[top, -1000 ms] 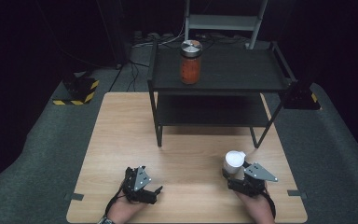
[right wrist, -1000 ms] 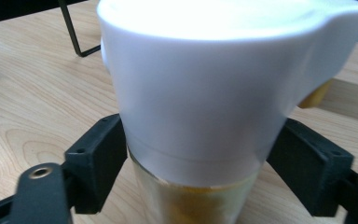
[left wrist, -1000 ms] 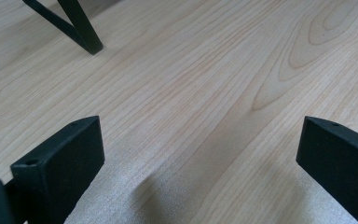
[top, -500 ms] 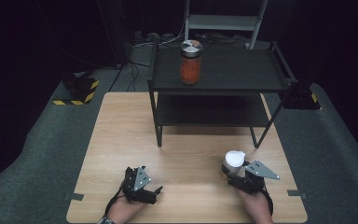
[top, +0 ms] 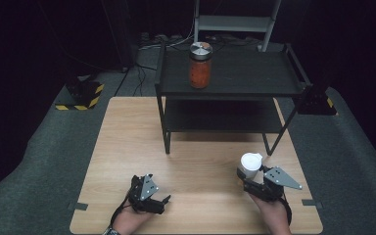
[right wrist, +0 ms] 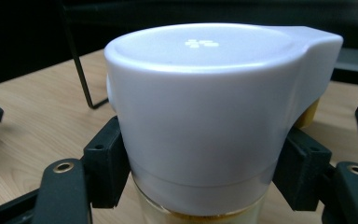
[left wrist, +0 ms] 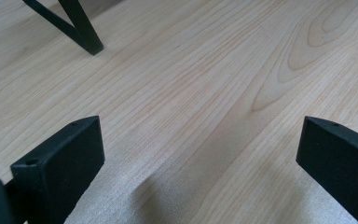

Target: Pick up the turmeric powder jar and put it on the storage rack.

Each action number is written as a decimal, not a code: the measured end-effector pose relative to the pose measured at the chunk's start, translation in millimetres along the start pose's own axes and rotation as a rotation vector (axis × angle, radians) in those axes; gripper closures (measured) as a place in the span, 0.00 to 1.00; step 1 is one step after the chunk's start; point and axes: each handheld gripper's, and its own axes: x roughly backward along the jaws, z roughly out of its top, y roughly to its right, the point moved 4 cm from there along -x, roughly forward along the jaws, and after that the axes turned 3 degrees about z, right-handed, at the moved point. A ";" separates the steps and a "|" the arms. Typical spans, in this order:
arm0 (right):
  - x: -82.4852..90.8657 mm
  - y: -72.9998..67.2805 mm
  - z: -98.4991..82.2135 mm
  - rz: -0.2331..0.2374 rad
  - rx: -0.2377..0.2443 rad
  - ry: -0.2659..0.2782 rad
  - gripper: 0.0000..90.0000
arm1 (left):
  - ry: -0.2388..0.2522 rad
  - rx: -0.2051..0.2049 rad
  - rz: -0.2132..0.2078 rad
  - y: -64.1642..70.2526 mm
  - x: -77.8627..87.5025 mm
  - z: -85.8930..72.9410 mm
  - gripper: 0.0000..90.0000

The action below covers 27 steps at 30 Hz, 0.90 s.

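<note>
Right gripper (top: 248,179) clamped on a white-capped bottle at the table's five o'clock corner.

Nearest the person, the left gripper (top: 160,200) rests at about seven o'clock on the pale wood-grain table (top: 196,161), its jaws spread wide with only bare board between them. The right one's jaws have just been closing and now pinch the white plastic flip-cap bottle with yellowish contents (right wrist: 205,121) at the foot of the cap, one pad on each side. The cap looks smooth, glossy and rigid, so likely slippery; a grip low on the neck seems safest, since the bottle probably carries some weight. Farther off, toward twelve o'clock, a black metal two-tier shelf (top: 254,73) carries a glass jar of orange-red filling with a silvery lid (top: 200,65).
</note>
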 end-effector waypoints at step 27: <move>44.0 -4.6 82.5 -0.021 0.037 0.165 0.33 | 0.005 0.009 0.008 0.4 0.9 -0.9 0.01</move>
